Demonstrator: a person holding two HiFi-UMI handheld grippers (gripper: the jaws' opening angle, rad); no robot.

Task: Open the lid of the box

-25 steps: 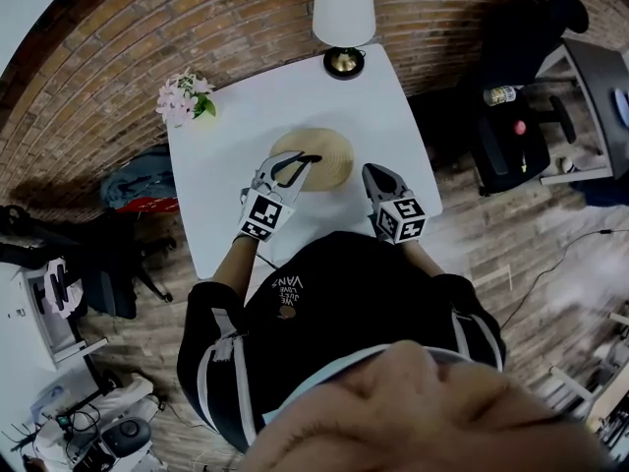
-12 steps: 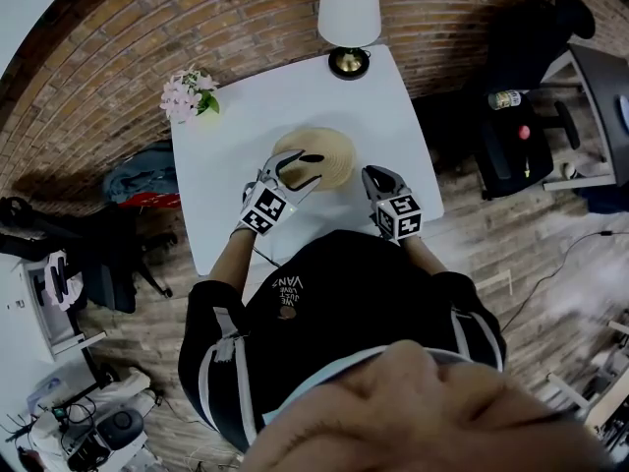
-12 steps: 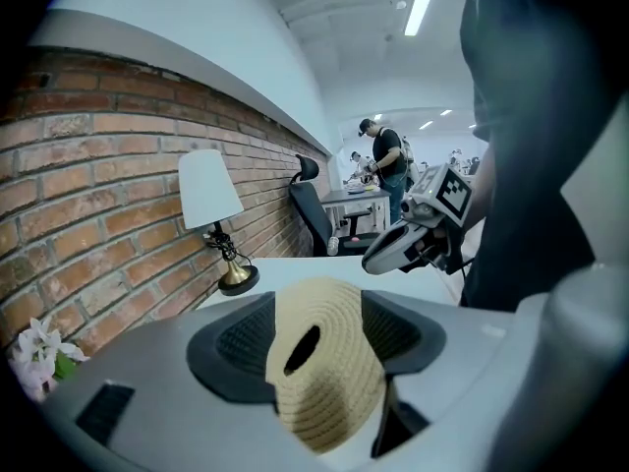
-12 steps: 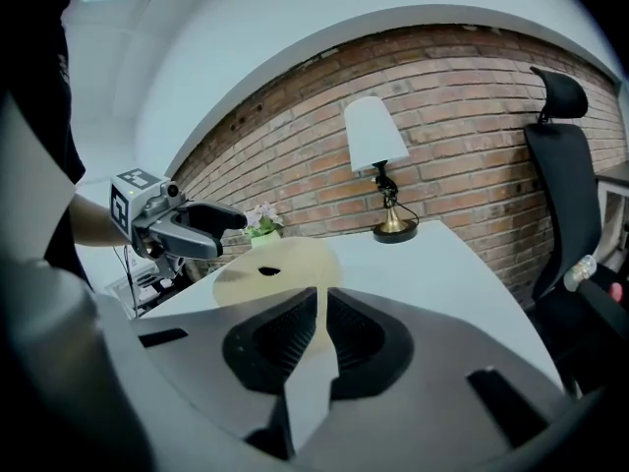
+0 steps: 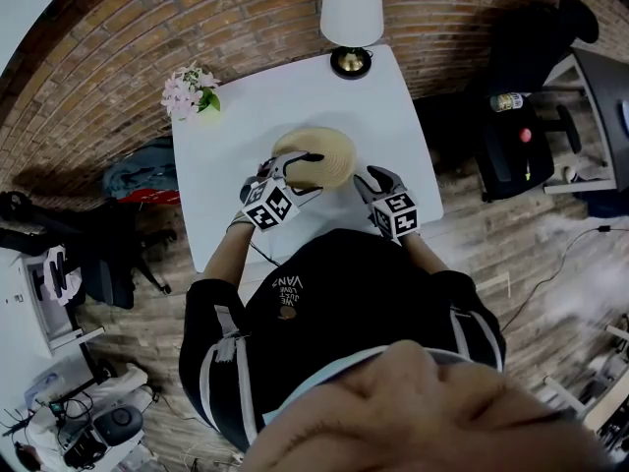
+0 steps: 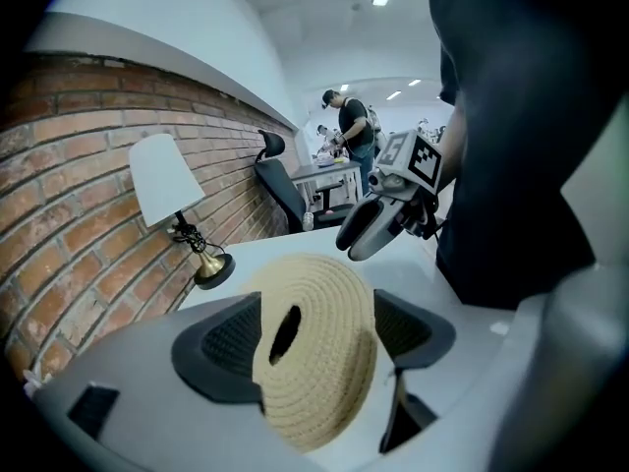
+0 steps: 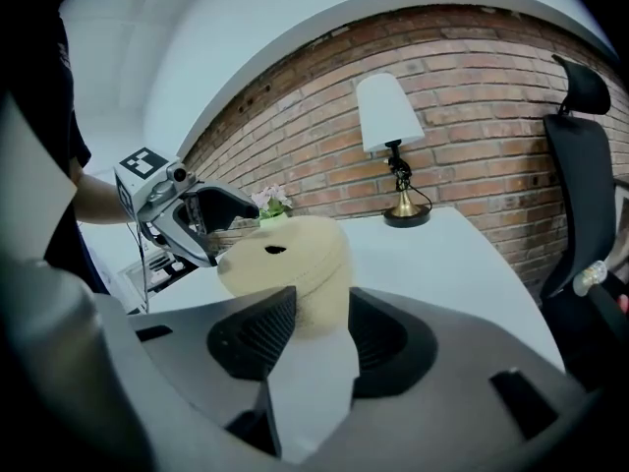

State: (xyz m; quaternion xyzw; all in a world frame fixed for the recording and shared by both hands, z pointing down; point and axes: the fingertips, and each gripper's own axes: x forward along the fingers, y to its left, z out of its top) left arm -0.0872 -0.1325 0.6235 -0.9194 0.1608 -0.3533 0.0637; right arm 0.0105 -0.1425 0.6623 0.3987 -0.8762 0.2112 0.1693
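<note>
Mid table [image 5: 236, 96]: woven box [image 5: 322, 153], lid [image 6: 314, 352] on. At its 7 o'clock, left gripper [image 5: 300, 172]: fingers [image 6: 221, 340] just opened wide astride the lid, ungripped. At 4 o'clock, right gripper [image 5: 370, 178]: fingers [image 7: 246, 342] just half-opened, box at their tips.

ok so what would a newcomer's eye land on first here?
The round woven box sits in the middle of the white table, with the left gripper and right gripper at its near edge, one each side. Both sets of jaws have just been opening and stand apart, the box showing between them, unclamped. Next: the white lamp at the far edge, pink flowers at the far left corner.
</note>
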